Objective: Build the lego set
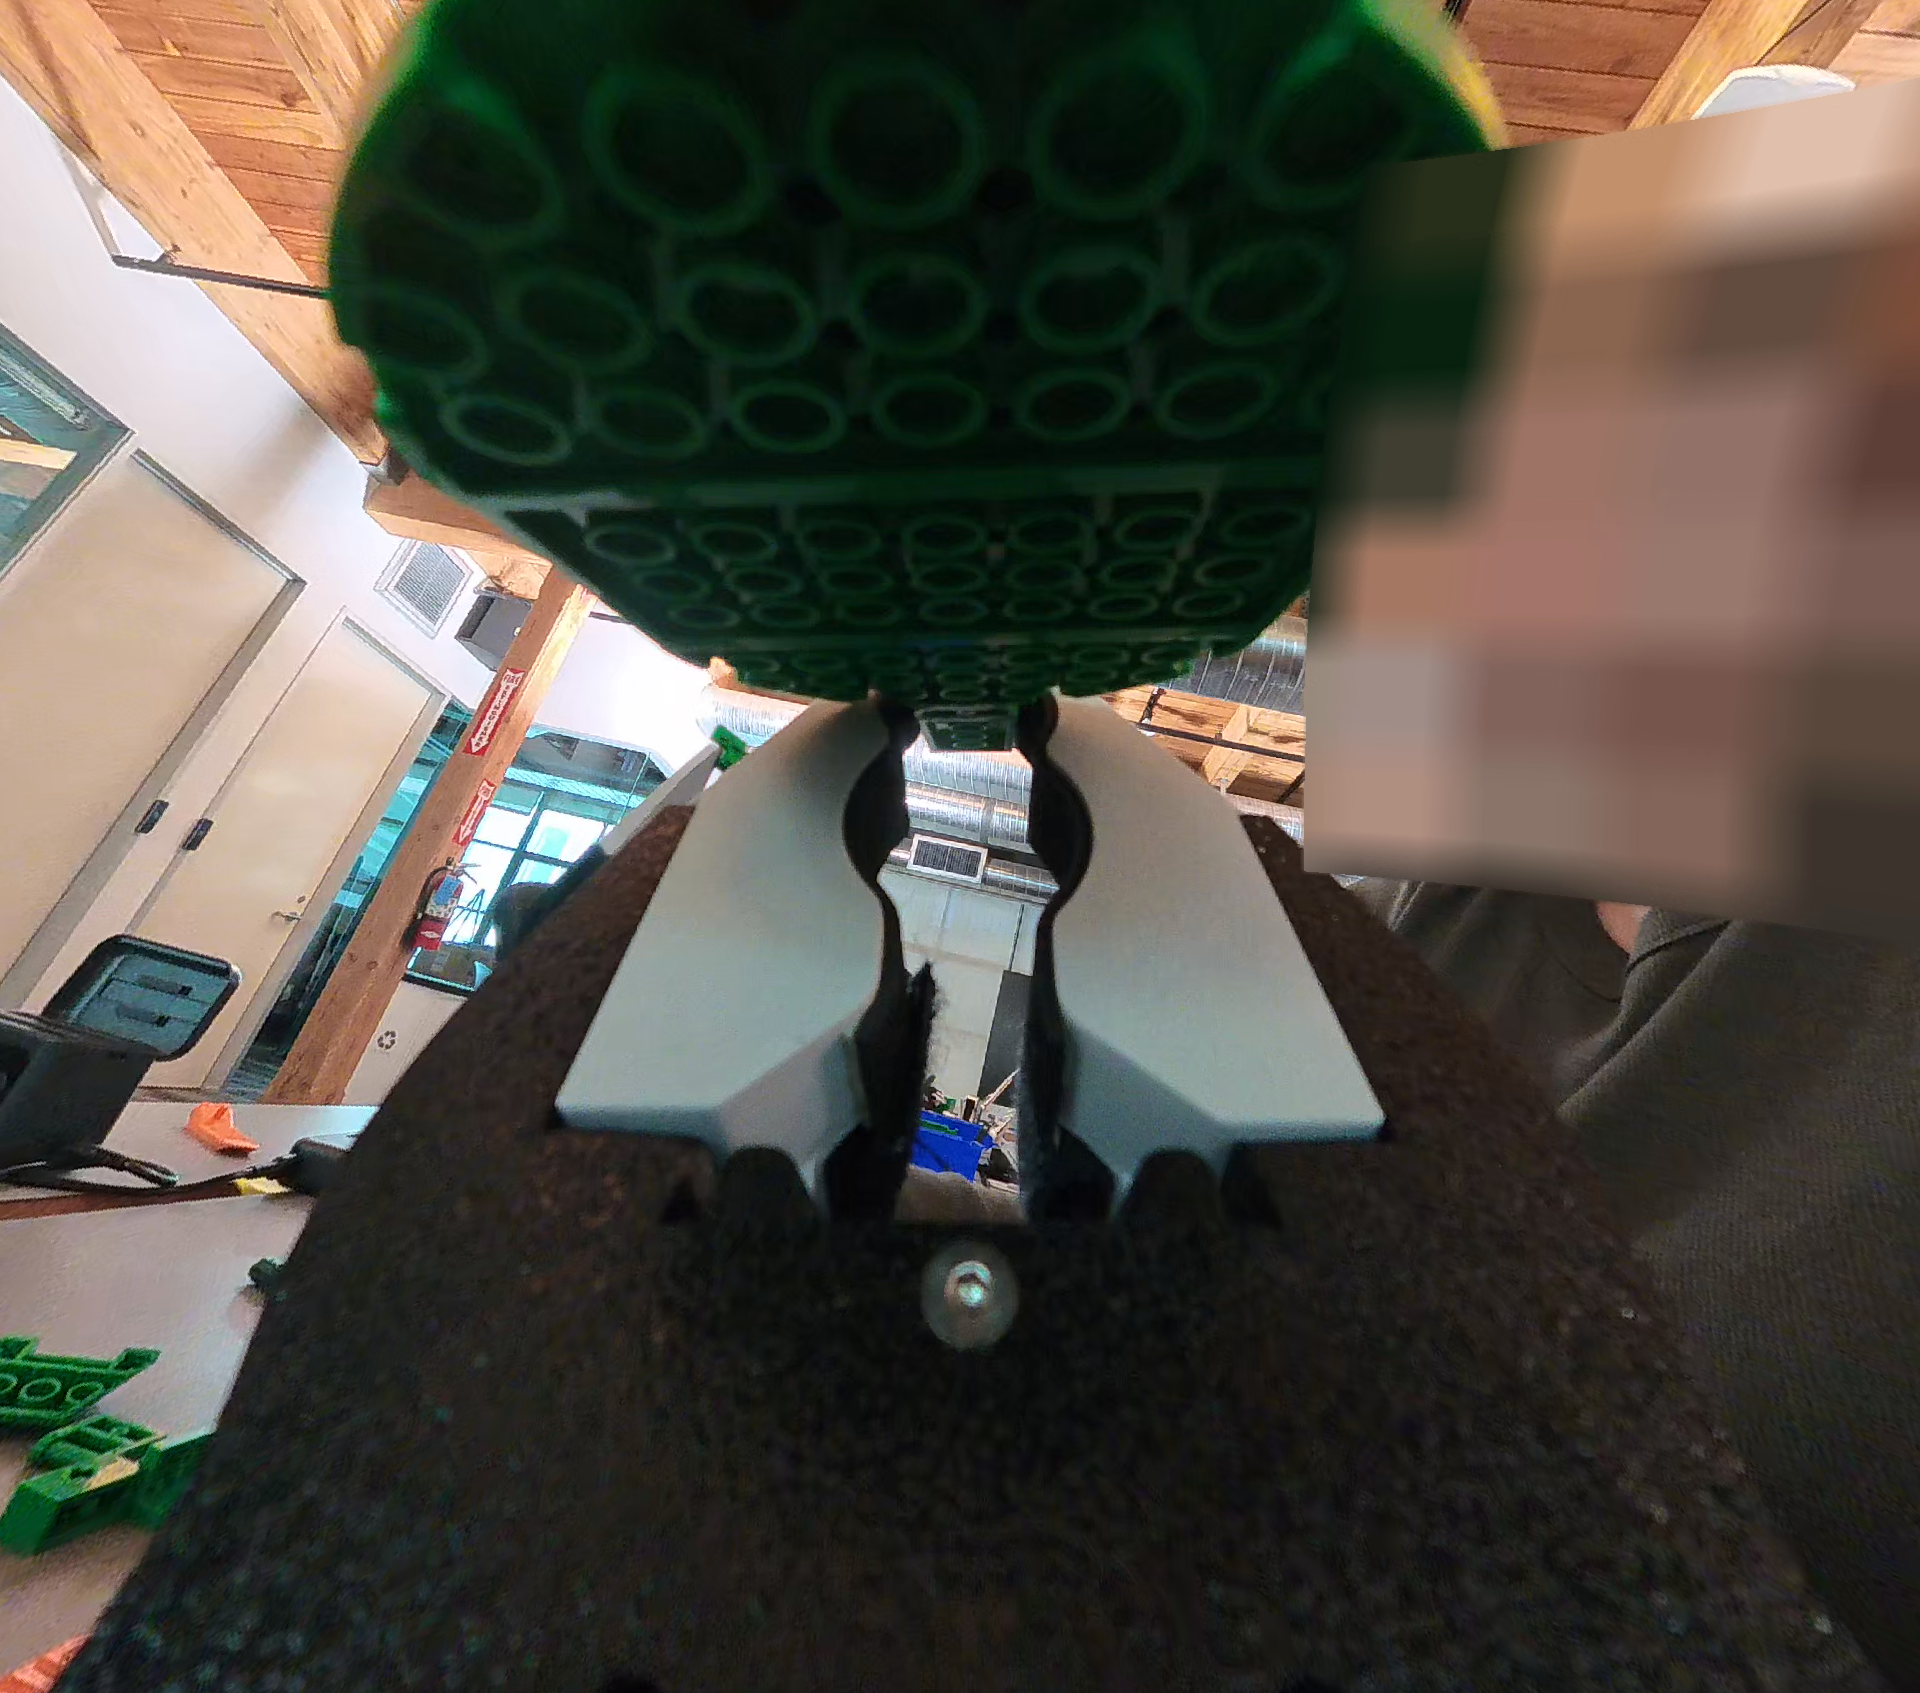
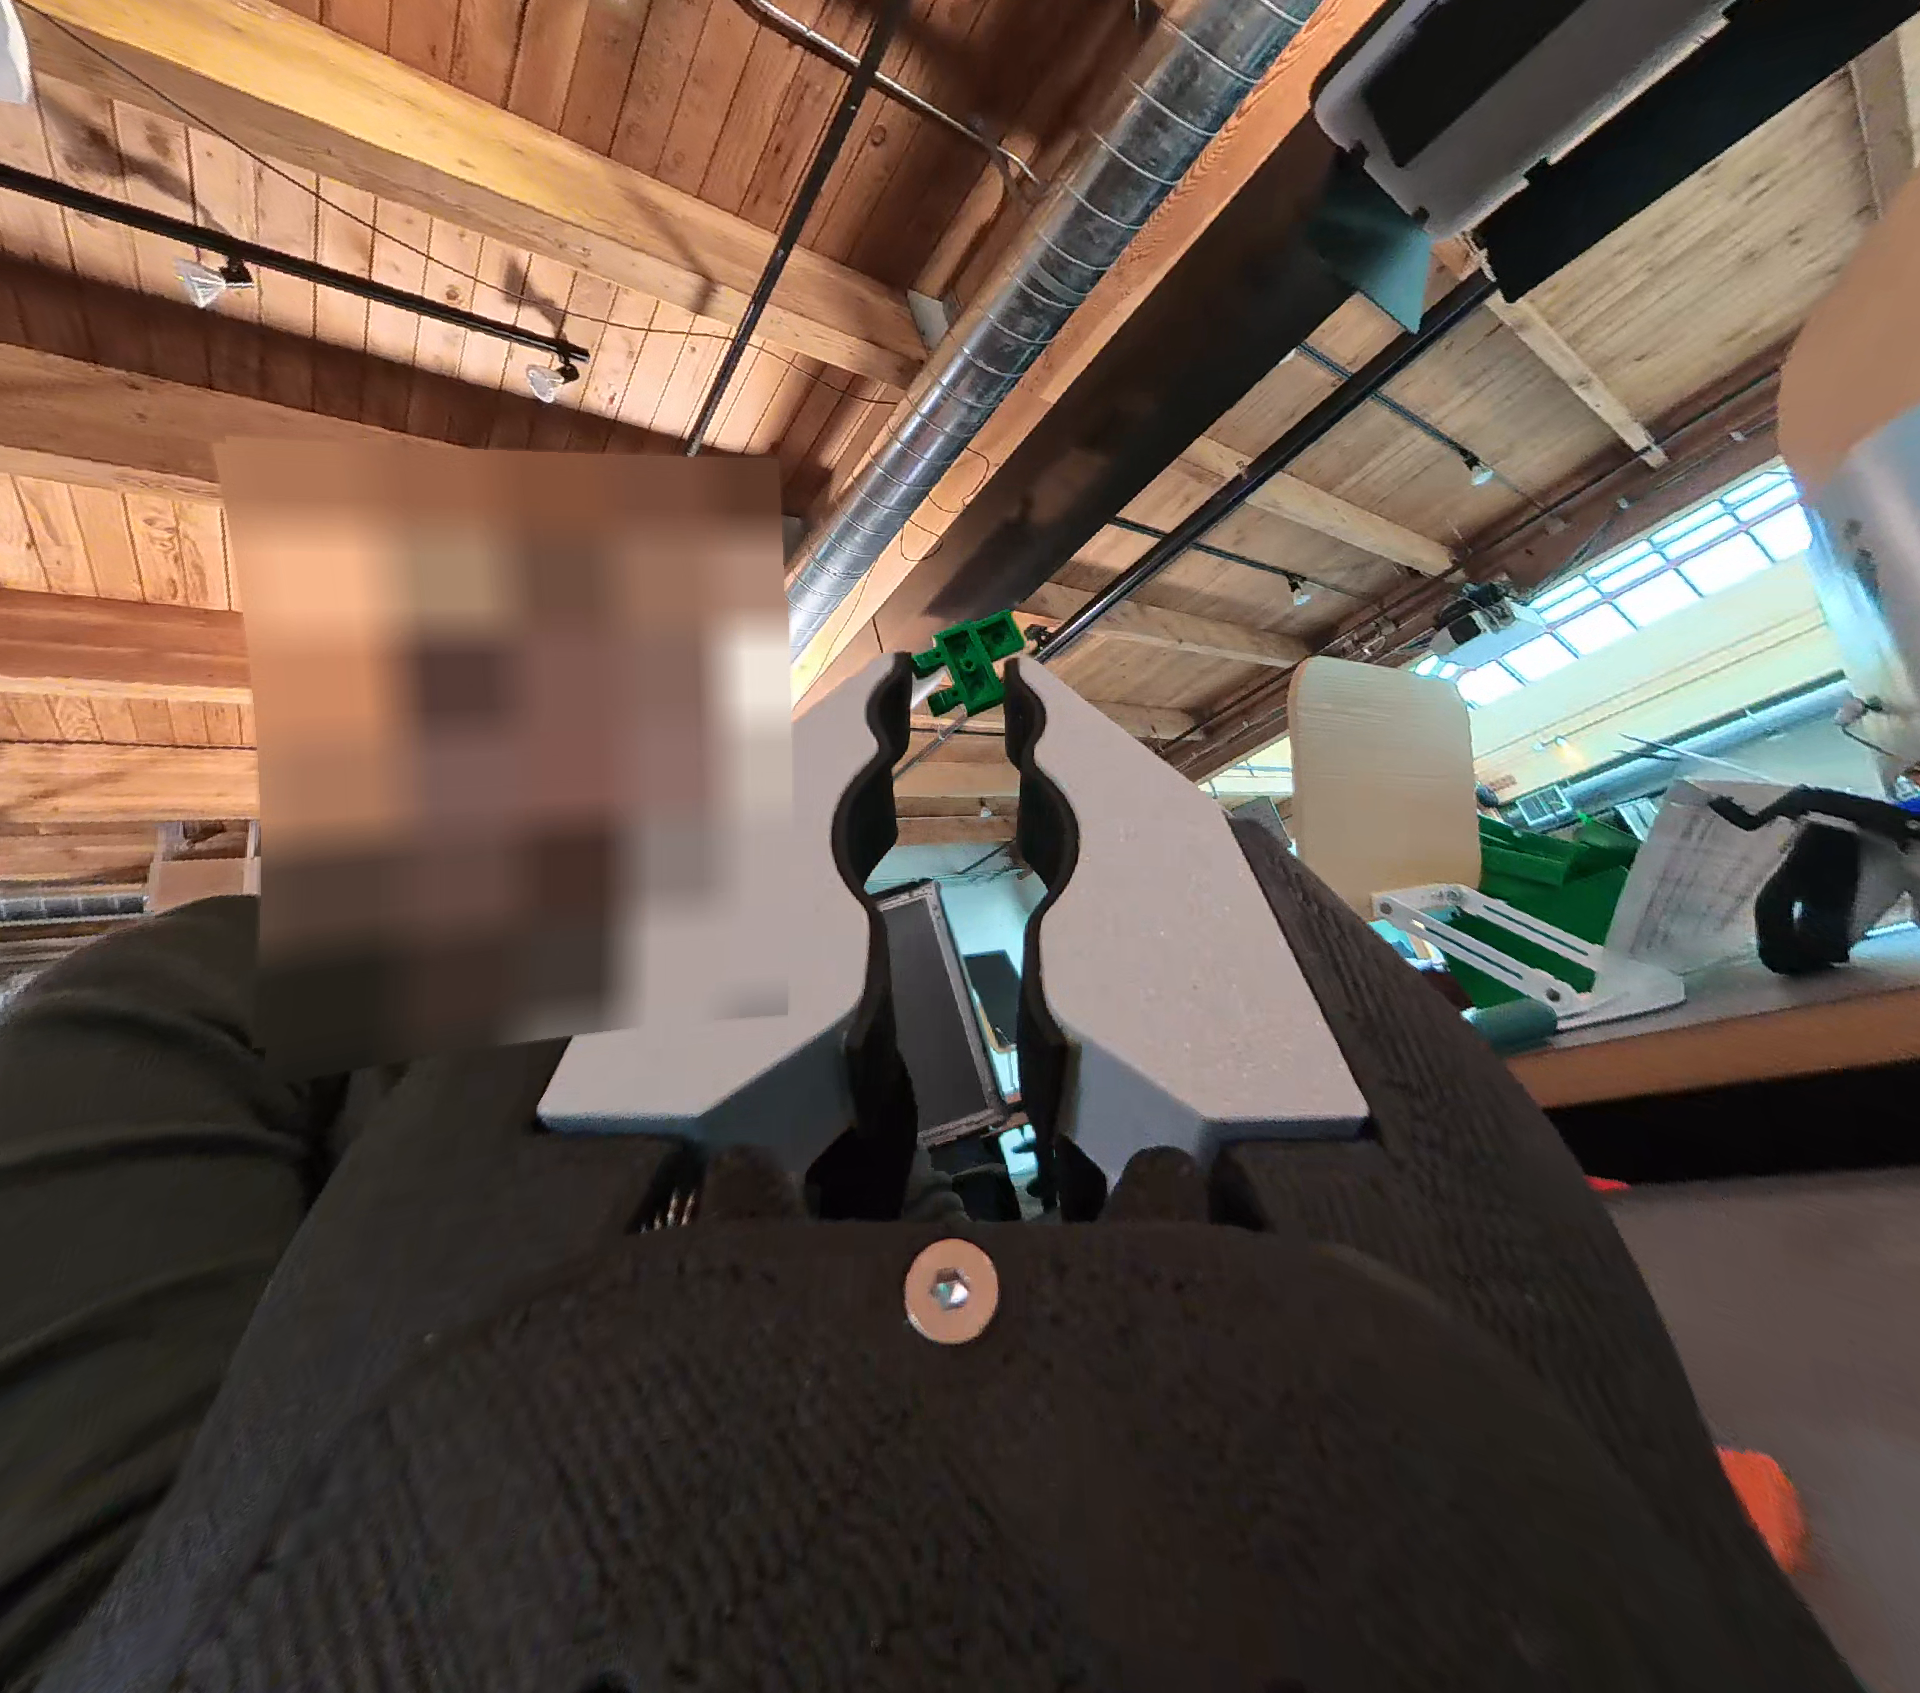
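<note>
In the left wrist view my left gripper (image 1: 964,724) is shut on the lower edge of a large green lego assembly (image 1: 883,272). The assembly is rounded, is held up toward the ceiling, and shows its underside of ring-shaped sockets. In the right wrist view my right gripper (image 2: 961,675) is shut on a small green lego piece (image 2: 966,664) at its fingertips, also raised toward the ceiling. A small green bit (image 1: 730,744) with a pale finger shows just left of my left gripper's tips; that may be the right gripper's piece.
Loose green lego pieces (image 1: 73,1435) lie on the grey table at lower left, with an orange piece (image 1: 220,1129) and a black box (image 1: 94,1051) farther back. A person in a dark top (image 1: 1714,1124) is close on the right. Green parts and a white frame (image 2: 1527,926) sit on the table at right. About 25 cm separates my left fingertips from my right.
</note>
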Demonstrator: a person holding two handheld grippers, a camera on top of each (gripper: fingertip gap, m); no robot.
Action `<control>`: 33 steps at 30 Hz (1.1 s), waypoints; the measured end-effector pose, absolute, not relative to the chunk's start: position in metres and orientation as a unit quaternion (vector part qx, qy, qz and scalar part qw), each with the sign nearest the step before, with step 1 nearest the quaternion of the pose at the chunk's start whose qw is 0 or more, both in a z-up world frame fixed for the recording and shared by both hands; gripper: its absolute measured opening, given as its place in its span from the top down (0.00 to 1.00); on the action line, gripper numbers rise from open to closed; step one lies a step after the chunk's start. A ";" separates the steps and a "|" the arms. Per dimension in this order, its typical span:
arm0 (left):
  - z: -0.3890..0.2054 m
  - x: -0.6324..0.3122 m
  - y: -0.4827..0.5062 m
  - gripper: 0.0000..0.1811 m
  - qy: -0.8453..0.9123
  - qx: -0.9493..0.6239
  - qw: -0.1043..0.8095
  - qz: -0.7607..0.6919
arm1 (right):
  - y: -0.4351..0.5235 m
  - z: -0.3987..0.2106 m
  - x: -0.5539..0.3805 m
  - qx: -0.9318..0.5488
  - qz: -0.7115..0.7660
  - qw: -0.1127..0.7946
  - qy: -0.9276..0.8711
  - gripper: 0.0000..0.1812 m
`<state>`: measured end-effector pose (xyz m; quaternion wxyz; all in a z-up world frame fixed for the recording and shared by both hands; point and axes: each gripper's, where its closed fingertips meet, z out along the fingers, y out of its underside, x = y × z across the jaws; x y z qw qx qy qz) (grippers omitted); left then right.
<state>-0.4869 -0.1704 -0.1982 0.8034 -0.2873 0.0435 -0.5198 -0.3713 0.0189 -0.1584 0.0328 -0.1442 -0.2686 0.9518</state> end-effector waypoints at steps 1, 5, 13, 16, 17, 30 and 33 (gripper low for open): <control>-0.198 -0.487 -0.170 0.92 0.044 -0.288 0.803 -0.520 | 0.019 -0.158 -0.370 -0.142 0.952 0.034 -0.268 0.92; -0.198 -0.487 -0.170 0.92 0.044 -0.288 0.803 -0.520 | 0.020 -0.158 -0.369 -0.145 0.951 0.040 -0.272 0.92; -0.197 -0.489 -0.172 0.91 0.047 -0.292 0.807 -0.512 | -0.033 -0.228 -0.428 -0.395 0.748 0.108 -0.522 0.92; -0.196 -0.494 -0.174 0.92 0.043 -0.286 0.812 -0.507 | -0.062 -0.293 -0.435 -0.477 0.554 0.138 -0.668 0.91; -0.196 -0.495 -0.175 0.92 0.040 -0.281 0.813 -0.509 | -0.071 -0.310 -0.433 -0.488 0.505 0.135 -0.699 0.91; -0.200 -0.478 -0.163 0.92 0.051 -0.298 0.790 -0.533 | -0.098 -0.362 -0.409 -0.546 0.312 0.174 -0.758 0.61; -0.201 -0.472 -0.162 0.92 0.063 -0.311 0.787 -0.529 | -0.126 -0.279 -0.432 -0.487 0.496 0.242 -0.677 0.68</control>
